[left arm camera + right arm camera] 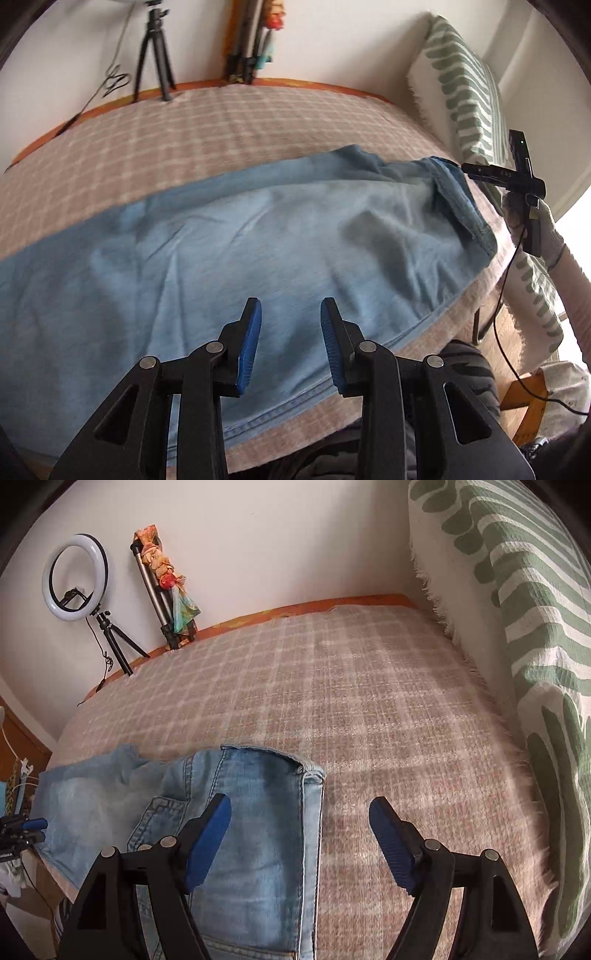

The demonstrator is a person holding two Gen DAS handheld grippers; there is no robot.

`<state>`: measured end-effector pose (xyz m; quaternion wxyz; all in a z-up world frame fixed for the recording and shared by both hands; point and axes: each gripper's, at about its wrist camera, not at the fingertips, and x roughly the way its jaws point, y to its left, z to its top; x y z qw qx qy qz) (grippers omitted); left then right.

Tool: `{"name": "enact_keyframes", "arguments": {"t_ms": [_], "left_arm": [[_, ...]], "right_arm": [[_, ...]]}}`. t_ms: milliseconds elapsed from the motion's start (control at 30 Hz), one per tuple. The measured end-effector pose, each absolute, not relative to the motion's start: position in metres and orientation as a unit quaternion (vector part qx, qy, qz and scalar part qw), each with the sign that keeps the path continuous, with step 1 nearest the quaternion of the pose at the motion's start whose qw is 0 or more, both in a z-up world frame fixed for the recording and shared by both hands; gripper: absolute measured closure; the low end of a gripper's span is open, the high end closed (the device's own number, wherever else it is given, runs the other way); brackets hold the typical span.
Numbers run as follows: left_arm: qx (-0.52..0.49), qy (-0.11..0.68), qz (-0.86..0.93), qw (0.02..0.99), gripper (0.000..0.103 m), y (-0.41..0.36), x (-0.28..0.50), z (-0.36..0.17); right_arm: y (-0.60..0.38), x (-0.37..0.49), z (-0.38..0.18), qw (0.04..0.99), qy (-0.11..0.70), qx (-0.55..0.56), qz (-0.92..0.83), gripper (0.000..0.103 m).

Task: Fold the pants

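Light blue jeans lie spread flat on a bed with a pink checked blanket. My left gripper hovers over the denim near the bed's front edge, open with a narrow gap and nothing between its blue pads. In the right wrist view the waistband end of the jeans with a back pocket lies below my right gripper. That gripper stands wide open and empty, its left finger over the denim and its right finger over the blanket. The left wrist view shows the right gripper in a gloved hand at the waistband corner.
A green-striped white throw rises along the right side of the bed. By the far wall stand a ring light on a tripod and a second tripod wrapped in colourful cloth. A black cable hangs from the right gripper.
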<state>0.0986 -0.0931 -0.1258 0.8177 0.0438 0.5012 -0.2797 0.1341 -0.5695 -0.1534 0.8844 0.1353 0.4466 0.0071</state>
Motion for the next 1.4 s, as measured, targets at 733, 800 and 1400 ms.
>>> {"name": "enact_keyframes", "arguments": {"t_ms": [733, 800, 1400], "left_arm": [[0.041, 0.502, -0.248, 0.827, 0.068, -0.026, 0.077, -0.142], [0.065, 0.503, -0.278, 0.816, 0.063, -0.044, 0.073, -0.144], [0.185, 0.503, -0.344, 0.771, 0.081, -0.083, 0.064, -0.166]], "right_arm": [[-0.566, 0.139, -0.134, 0.882, 0.437, 0.176, 0.005, 0.087], [-0.558, 0.148, -0.147, 0.875, 0.464, 0.134, -0.026, 0.082], [-0.334, 0.07, -0.113, 0.84, 0.471, -0.053, 0.264, 0.045]]}}
